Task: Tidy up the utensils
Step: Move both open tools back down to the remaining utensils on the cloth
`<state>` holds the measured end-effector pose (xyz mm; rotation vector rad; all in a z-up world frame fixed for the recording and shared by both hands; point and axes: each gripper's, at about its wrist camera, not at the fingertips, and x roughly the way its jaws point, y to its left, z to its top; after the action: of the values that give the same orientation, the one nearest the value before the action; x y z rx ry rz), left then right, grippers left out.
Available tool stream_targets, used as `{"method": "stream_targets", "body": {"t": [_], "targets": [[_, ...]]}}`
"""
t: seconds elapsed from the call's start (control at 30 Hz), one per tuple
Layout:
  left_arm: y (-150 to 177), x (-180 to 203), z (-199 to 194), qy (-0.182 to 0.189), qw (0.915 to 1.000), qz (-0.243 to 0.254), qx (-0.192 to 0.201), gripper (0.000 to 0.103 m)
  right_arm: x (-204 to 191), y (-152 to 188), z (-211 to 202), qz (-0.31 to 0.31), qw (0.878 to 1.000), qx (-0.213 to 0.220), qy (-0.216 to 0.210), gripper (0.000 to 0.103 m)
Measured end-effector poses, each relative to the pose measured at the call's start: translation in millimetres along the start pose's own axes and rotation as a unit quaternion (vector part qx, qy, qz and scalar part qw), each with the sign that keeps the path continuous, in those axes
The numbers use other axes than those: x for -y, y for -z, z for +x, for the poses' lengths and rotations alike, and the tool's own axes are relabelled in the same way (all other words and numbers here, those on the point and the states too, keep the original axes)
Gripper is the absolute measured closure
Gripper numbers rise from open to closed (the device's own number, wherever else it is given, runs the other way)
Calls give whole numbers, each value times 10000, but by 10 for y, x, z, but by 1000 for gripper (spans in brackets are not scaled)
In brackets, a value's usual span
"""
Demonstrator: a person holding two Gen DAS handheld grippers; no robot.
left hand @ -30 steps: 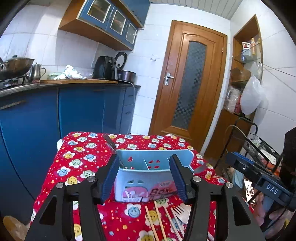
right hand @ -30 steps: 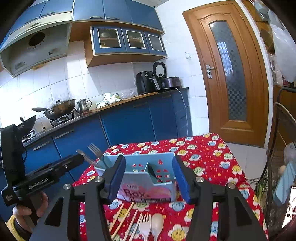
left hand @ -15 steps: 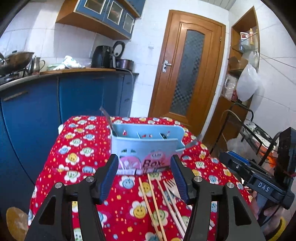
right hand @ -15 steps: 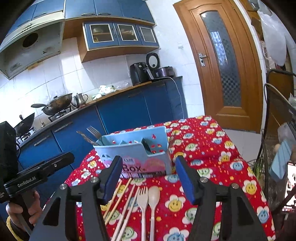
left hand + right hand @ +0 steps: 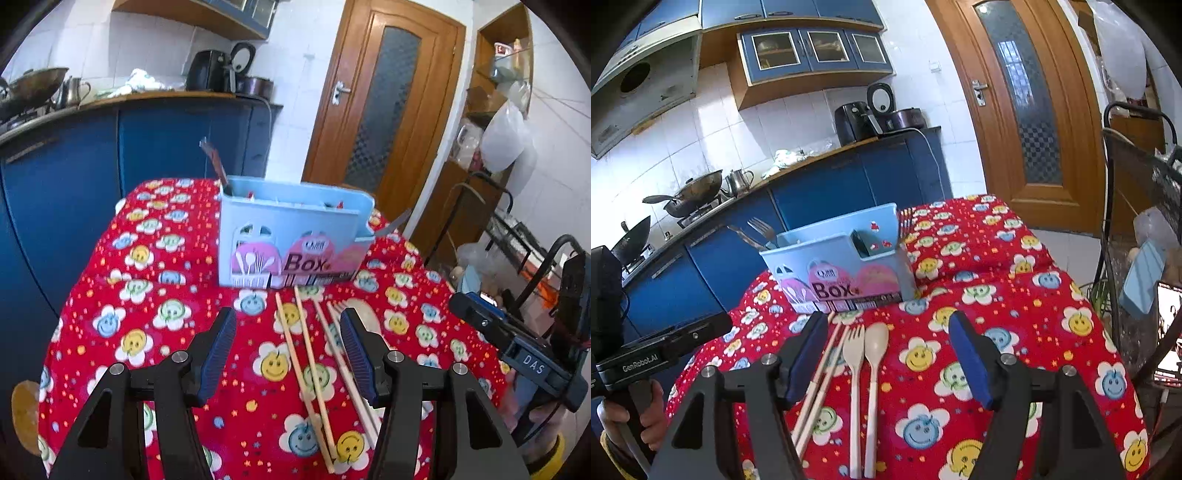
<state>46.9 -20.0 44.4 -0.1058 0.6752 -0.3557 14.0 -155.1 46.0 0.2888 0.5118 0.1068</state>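
Note:
A light blue utensil box [image 5: 291,236] [image 5: 842,266] stands on the red flowered tablecloth [image 5: 155,295] [image 5: 1015,314]. A metal fork [image 5: 762,229] and a dark handle [image 5: 216,162] stick out of its left end. In front of the box lie wooden chopsticks [image 5: 306,354] [image 5: 820,373], a cream fork [image 5: 854,354] and a cream spoon [image 5: 875,347]. My left gripper [image 5: 288,354] hovers open above the chopsticks. My right gripper [image 5: 888,350] hangs over the fork and spoon, its jaws opening and gripping nothing.
Blue kitchen cabinets [image 5: 831,192] with woks, a kettle and appliances stand behind the table. A wooden door [image 5: 384,110] is at the back right. A black wire rack [image 5: 1137,221] stands to the right of the table. A hand [image 5: 646,413] holds the left gripper's handle.
Both grippers have dropped toward the table and tilted downward, so the box sits higher in view and the loose utensils now lie between the fingers. The right jaws have widened.

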Motion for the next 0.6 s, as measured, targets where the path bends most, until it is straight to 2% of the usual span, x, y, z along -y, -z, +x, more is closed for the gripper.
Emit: {"method": "stream_targets", "body": {"t": [0.17,0.4,0.6], "targets": [[58,-19,159,-197,9990,-55,-396,43,76,72,9,69,9999,-115,33,31],[163,-55,387,-260,9949,-155,-962,43,168,129,23,156,9996,-232,58,29],[169,-29,541,-329,9917,-28,-1241,43,219,158,36,195,9993,-301,61,29]]}}
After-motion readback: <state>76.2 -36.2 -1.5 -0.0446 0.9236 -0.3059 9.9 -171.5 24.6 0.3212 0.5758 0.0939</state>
